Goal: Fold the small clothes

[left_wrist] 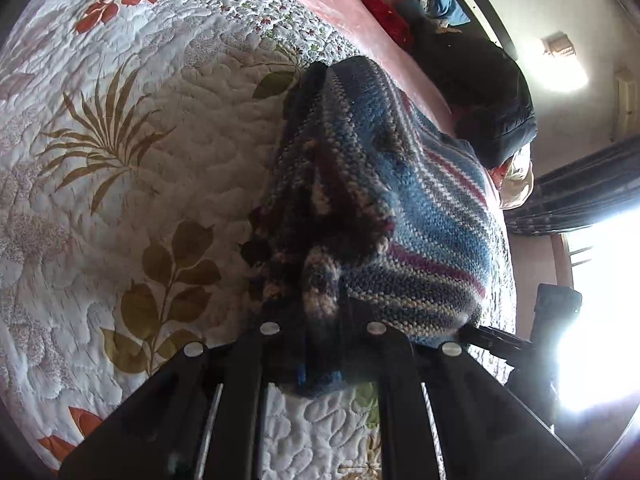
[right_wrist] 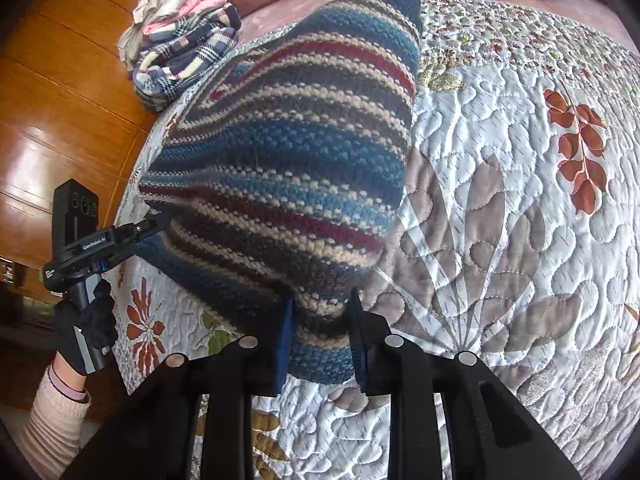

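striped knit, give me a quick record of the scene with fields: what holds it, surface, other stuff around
item: striped knit garment, blue, red, tan and brown
left gripper: shut on the garment's edge
right gripper: shut on another part of the edge
garment state: held between both grippers, bunched near the left one
surface: floral quilted bedspread
other items: pile of small clothes at the bed's edge, plaid piece lowest
folded: not yet

Left gripper [left_wrist: 320, 320] jaws clamp striped knit garment [left_wrist: 400, 216] above floral quilt [left_wrist: 140, 160]

left gripper [left_wrist: 320, 344] fingertips: buried in sweater [left_wrist: 400, 208] | window [left_wrist: 600, 280]: overexposed
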The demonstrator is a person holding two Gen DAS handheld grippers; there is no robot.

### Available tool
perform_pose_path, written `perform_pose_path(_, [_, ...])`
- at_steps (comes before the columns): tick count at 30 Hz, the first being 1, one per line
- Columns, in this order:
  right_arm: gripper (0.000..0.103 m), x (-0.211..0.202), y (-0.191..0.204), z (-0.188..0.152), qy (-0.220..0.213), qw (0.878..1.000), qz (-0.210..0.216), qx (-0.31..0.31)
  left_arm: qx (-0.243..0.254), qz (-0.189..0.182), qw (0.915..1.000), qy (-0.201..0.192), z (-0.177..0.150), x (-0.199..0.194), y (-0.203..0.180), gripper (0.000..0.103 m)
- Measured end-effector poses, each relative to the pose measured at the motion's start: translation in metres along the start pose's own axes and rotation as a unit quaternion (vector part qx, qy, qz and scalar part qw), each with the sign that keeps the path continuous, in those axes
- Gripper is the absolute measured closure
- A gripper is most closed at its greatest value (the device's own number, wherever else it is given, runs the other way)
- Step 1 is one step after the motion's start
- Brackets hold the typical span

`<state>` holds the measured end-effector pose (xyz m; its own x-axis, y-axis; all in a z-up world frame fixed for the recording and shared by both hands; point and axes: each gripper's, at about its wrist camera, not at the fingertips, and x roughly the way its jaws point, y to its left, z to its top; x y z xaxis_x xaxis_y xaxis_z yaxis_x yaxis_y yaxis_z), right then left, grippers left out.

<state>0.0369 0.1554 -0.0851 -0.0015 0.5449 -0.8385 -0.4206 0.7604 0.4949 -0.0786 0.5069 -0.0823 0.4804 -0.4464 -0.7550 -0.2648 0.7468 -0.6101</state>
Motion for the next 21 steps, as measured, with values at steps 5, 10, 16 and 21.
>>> perform_pose_path(5, [0.076,0.014,-0.001,-0.001,0.003,1.0,-0.016,0.002,0.026,0.029,0.9993,0.002,-0.003,0.008,-0.009,0.091])
perform_pose_path(10, [0.065,0.007,-0.001,0.001,0.001,1.0,-0.01,0.008,0.022,0.027,0.9991,0.022,0.004,0.0,-0.017,0.083])
perform_pose_path(16, [0.059,-0.029,-0.008,-0.003,-0.032,0.999,0.005,-0.004,0.033,0.017,0.999,-0.022,0.029,-0.037,-0.033,0.058])
perform_pose_path(21, [0.06,-0.032,-0.017,0.002,-0.041,0.999,0.01,0.007,0.06,0.056,0.996,-0.034,0.084,-0.017,-0.057,0.057])
